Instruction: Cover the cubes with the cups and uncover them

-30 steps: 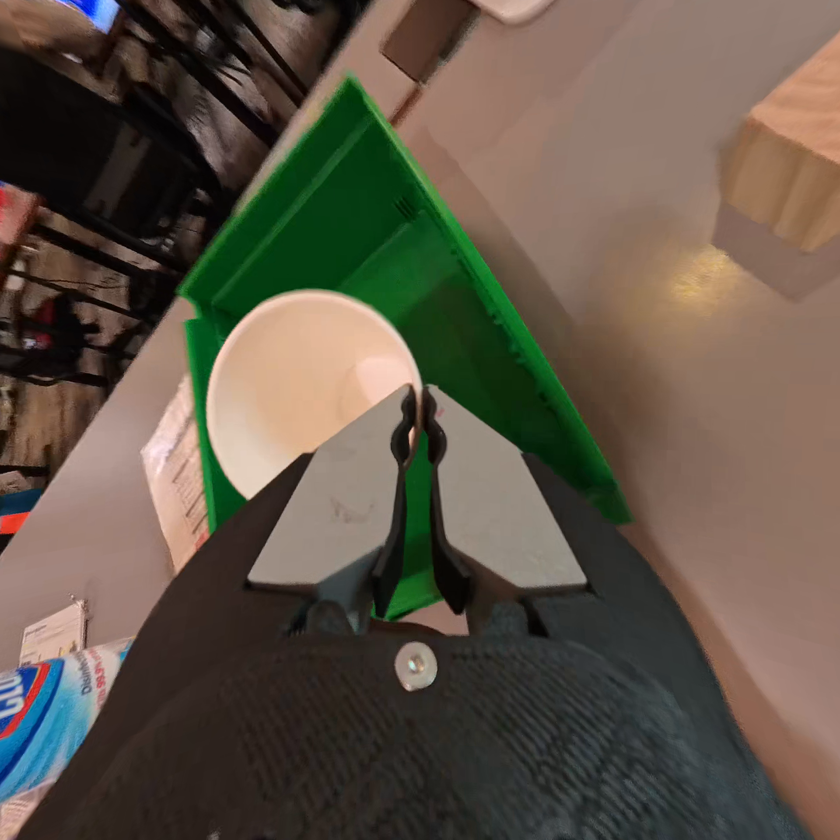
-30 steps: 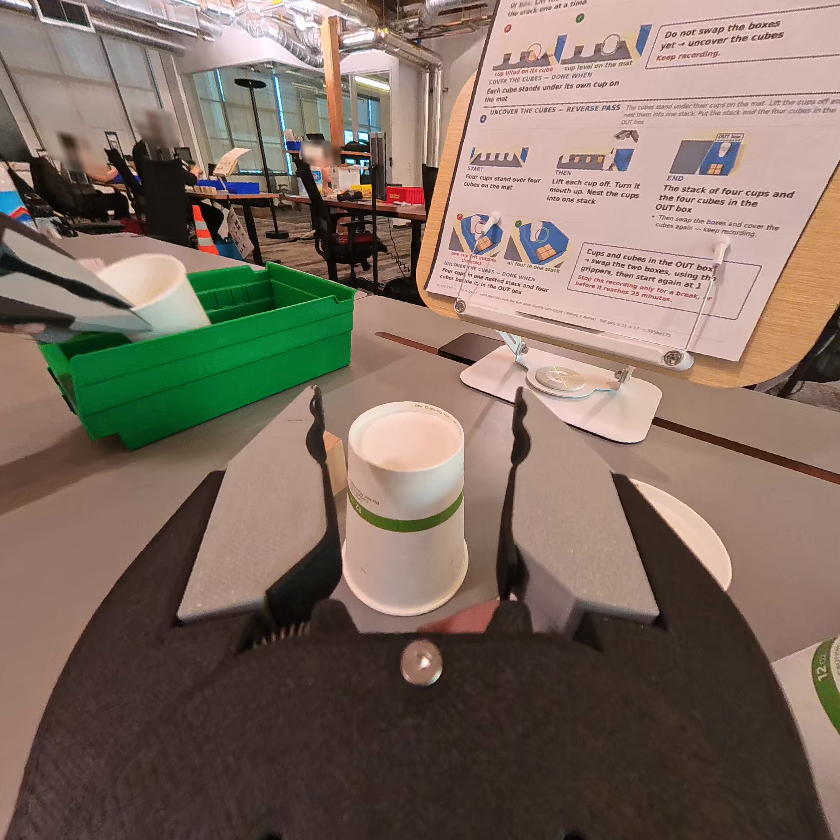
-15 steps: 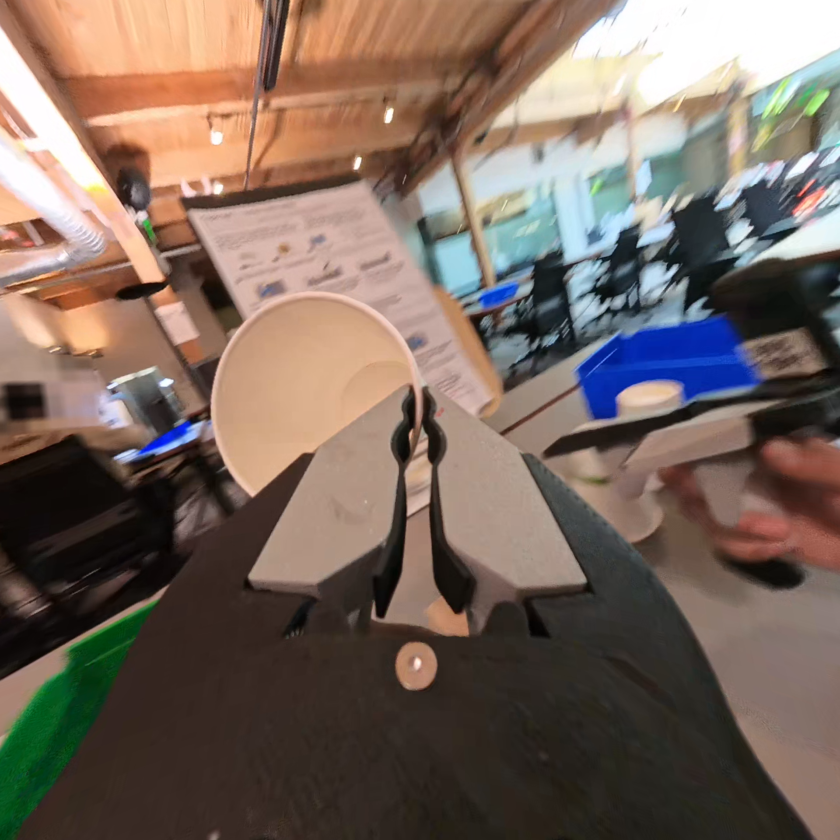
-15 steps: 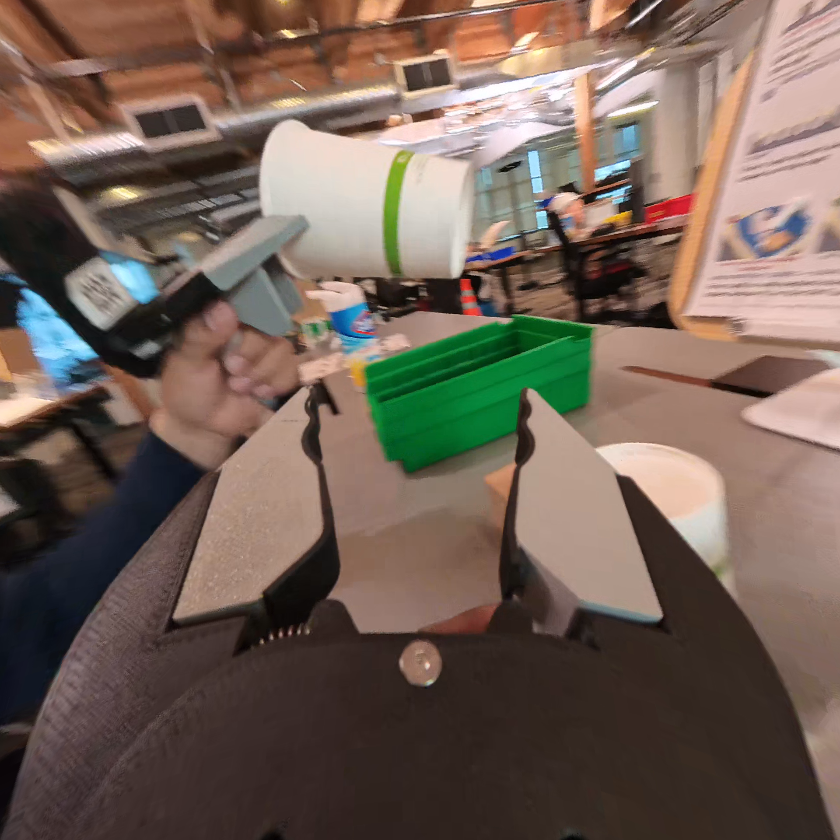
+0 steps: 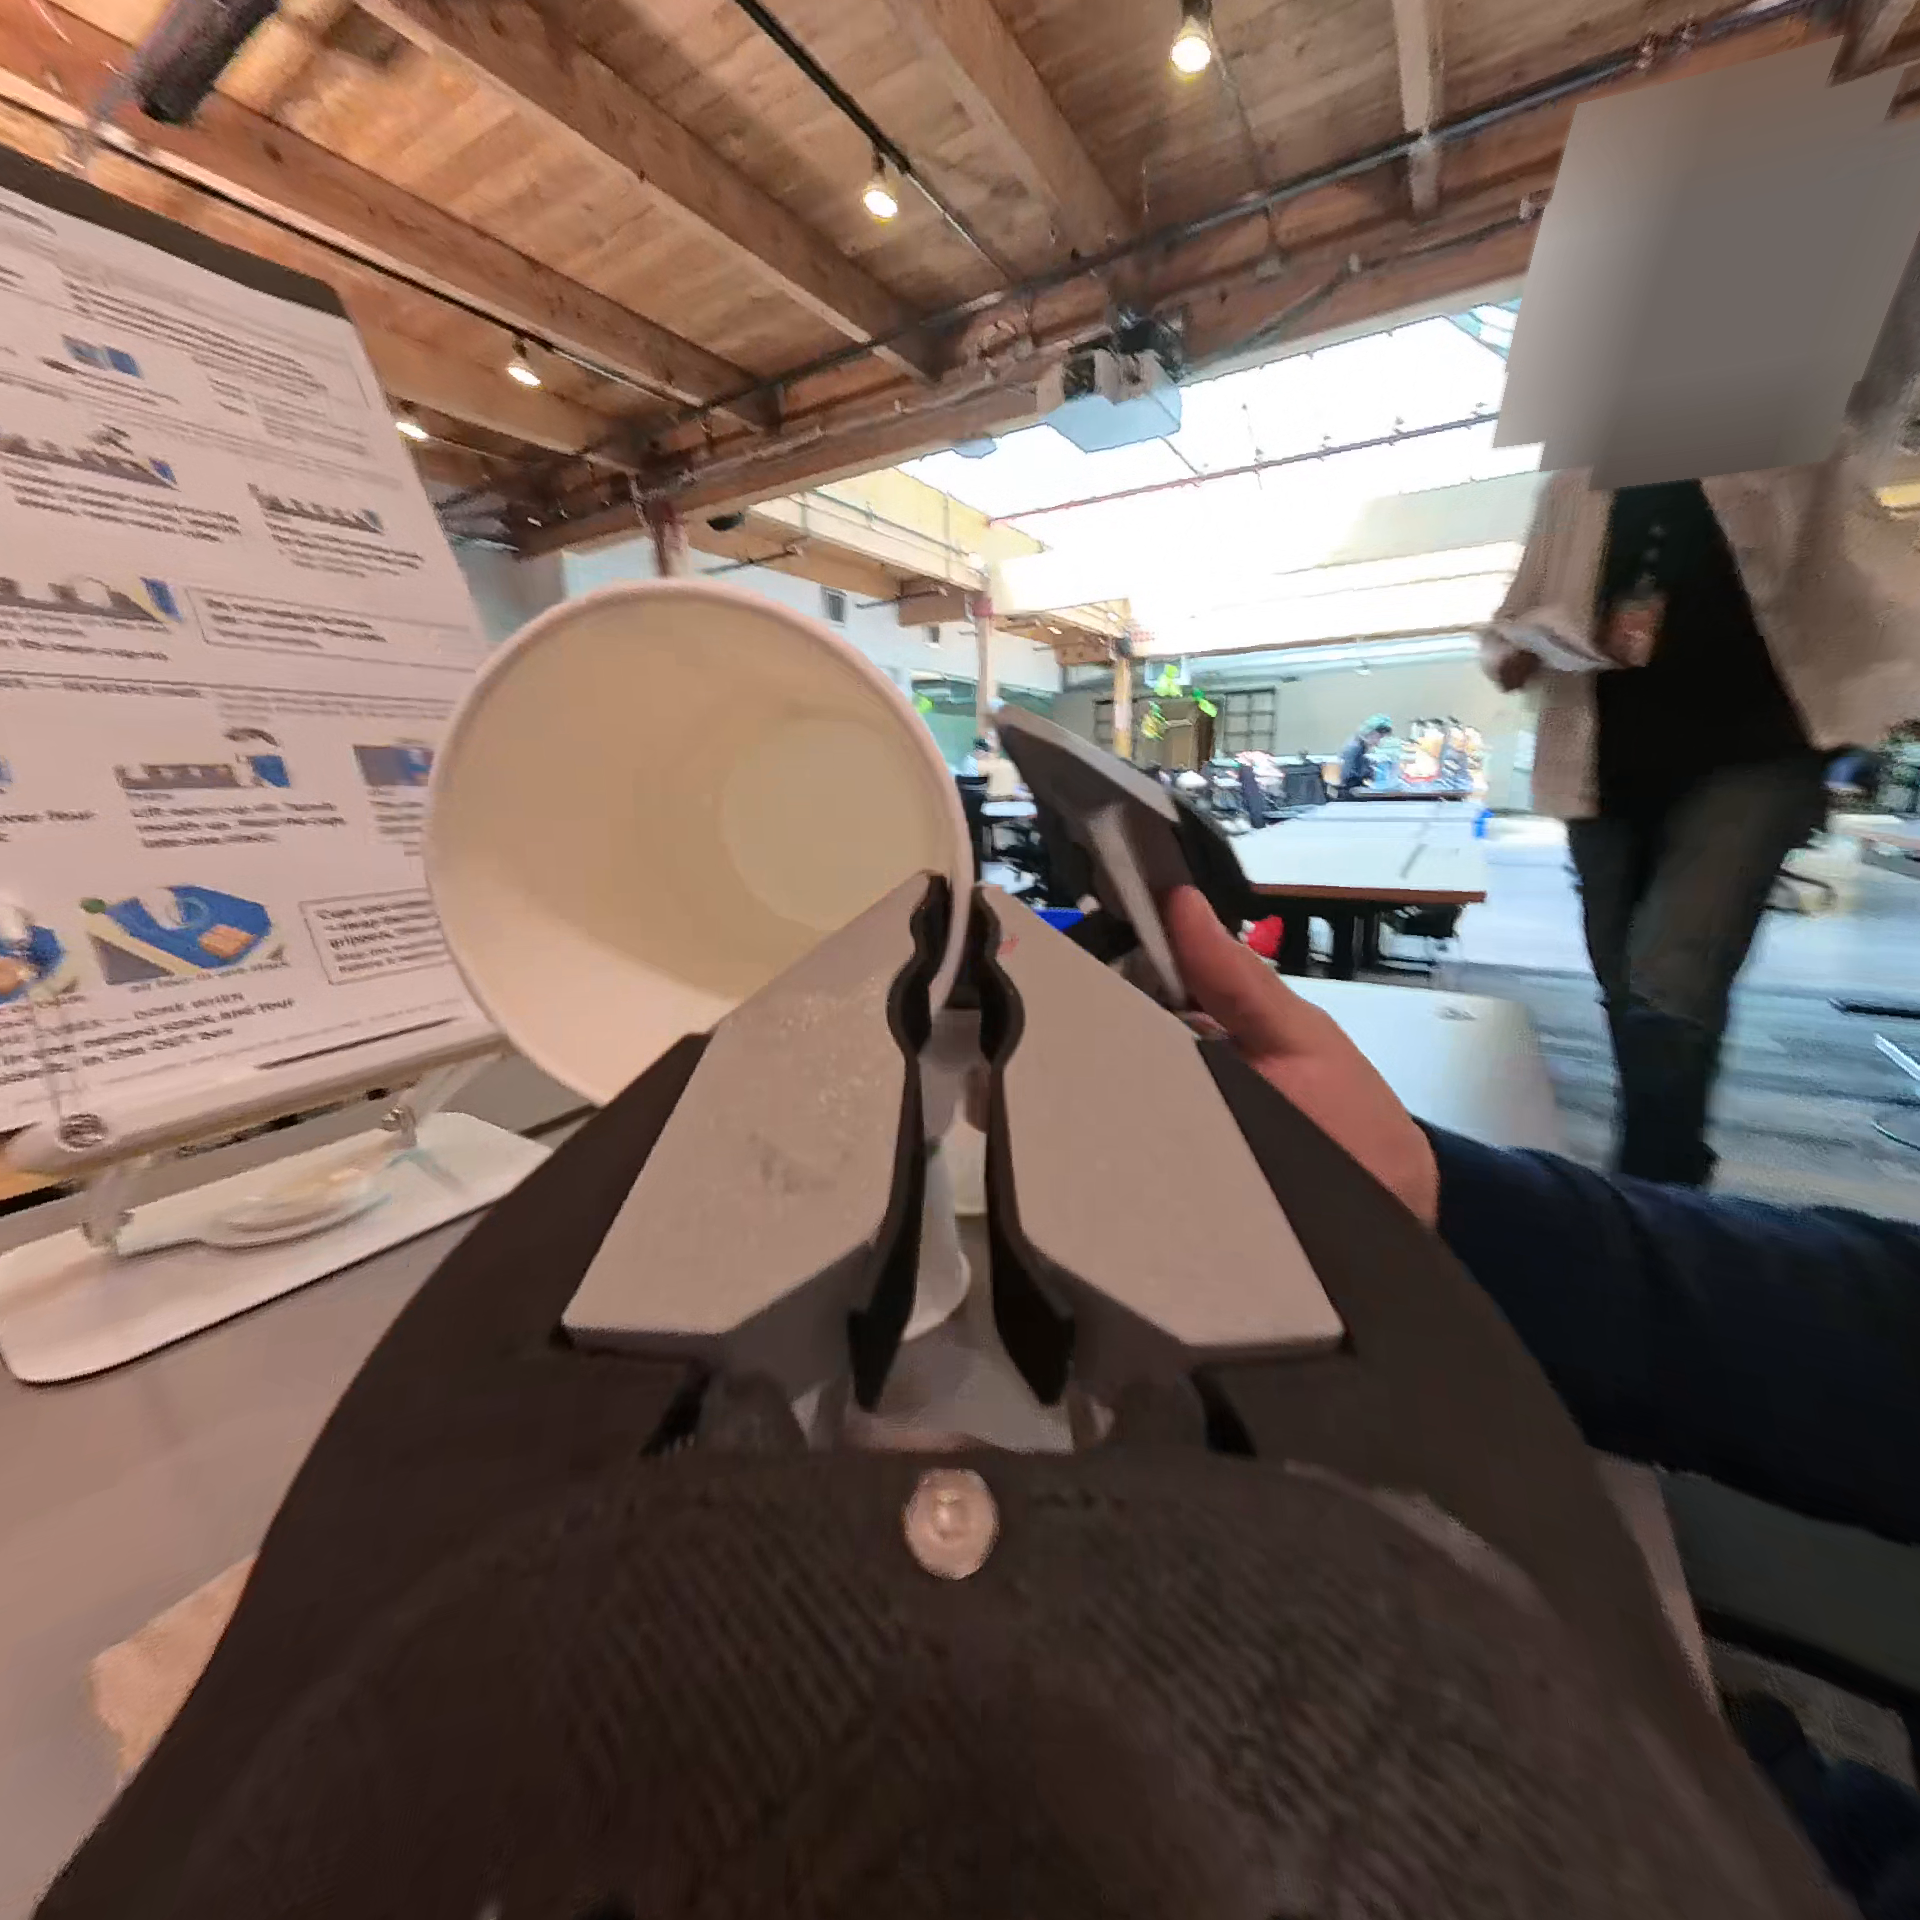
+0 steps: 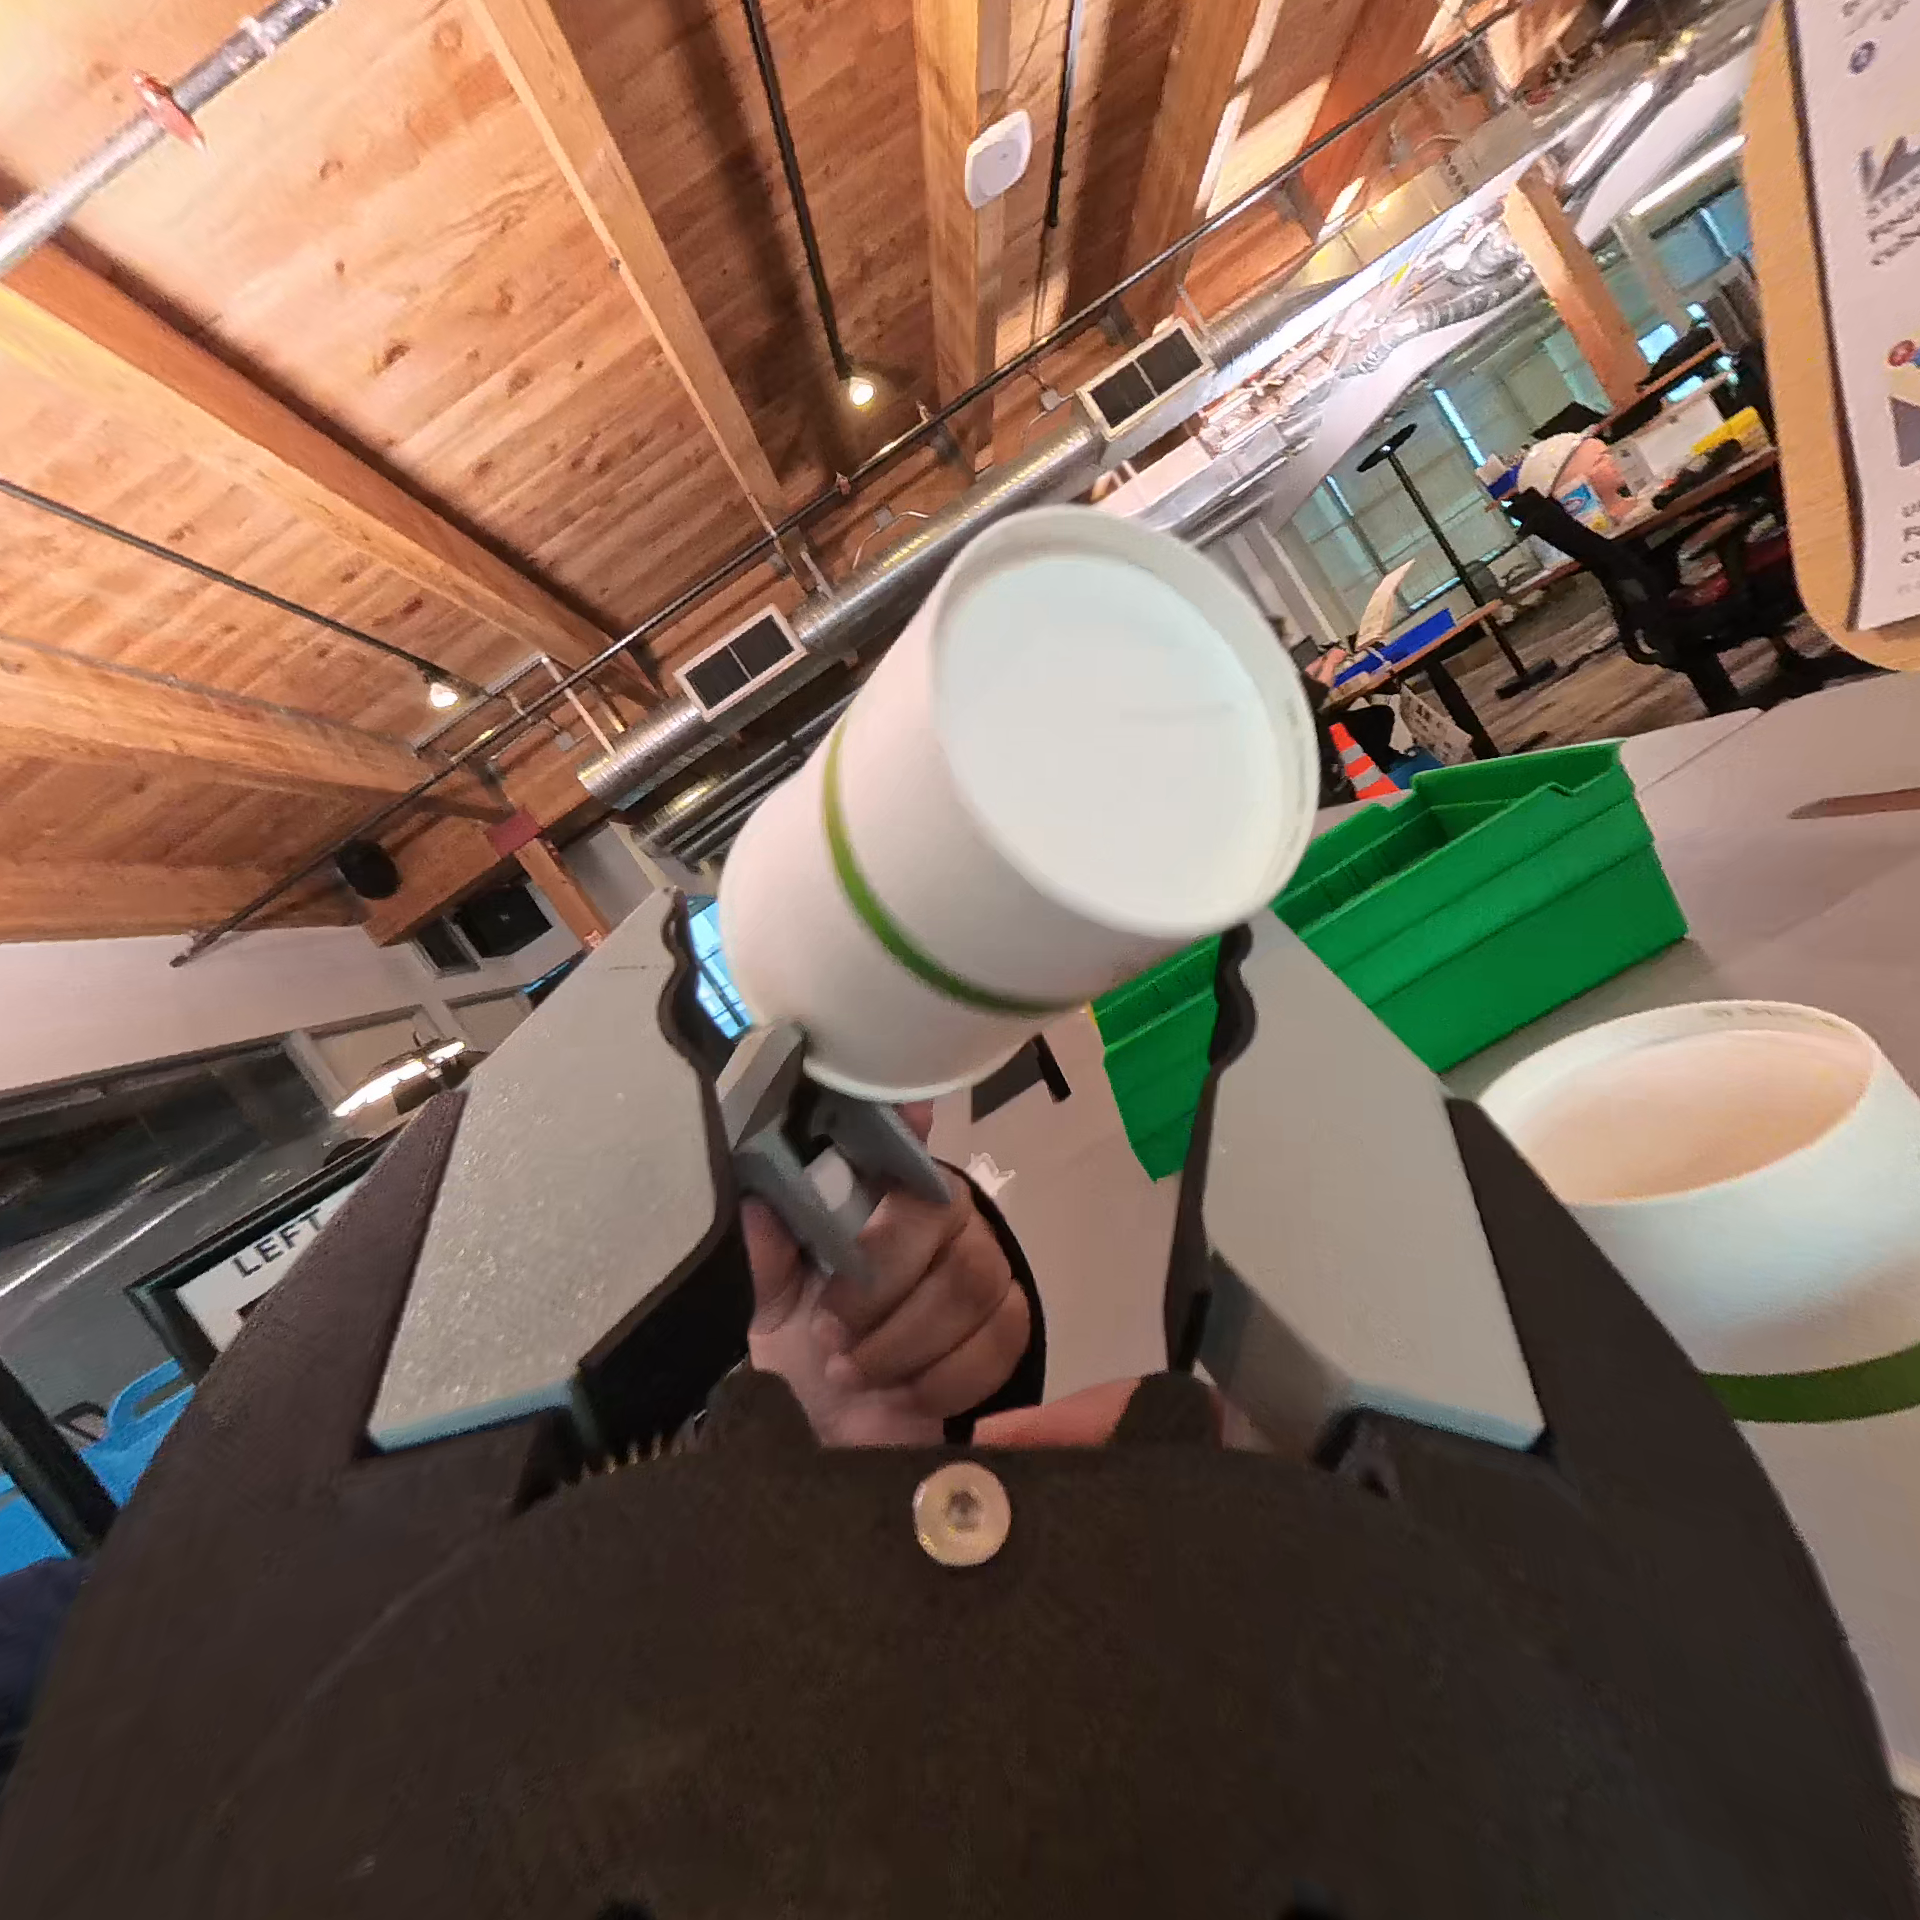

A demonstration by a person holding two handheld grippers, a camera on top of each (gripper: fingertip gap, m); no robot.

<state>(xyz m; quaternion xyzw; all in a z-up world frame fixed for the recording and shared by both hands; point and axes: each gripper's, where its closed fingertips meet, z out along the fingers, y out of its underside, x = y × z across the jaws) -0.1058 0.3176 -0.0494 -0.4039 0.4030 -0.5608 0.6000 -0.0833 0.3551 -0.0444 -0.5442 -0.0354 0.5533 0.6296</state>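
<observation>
Left wrist view: white paper cup (image 5: 665,821) lifted off the table, tipped on its side, mouth toward the camera; inside looks bare.
Cup grip: left gripper (image 5: 954,914) pressed together on the cup's rim wall, one finger inside the mouth, one outside.
Right wrist view: same cup (image 6: 997,810) seen bottom-first, green band round its body, held by the left gripper (image 6: 821,1101) in a hand (image 6: 883,1309).
Right gripper: right gripper (image 6: 951,935) spread wide; the lifted cup sits in line with the gap but farther off, pads not touching it. It also shows in the left wrist view (image 5: 1091,821), behind the cup.
Second cup: white with green band (image 6: 1714,1195), upright, mouth up, on the grey table (image 6: 1808,935) at the right edge of the right wrist view; inner wall visible, bottom hidden.
Green bin: green bin (image 6: 1475,914) on the table behind the cups; contents can't be seen.
Cubes: none identifiable.
Instruction board: instruction board (image 5: 197,675) on a white stand at the table's far side.
Background: person (image 5: 1704,790) walking past.
</observation>
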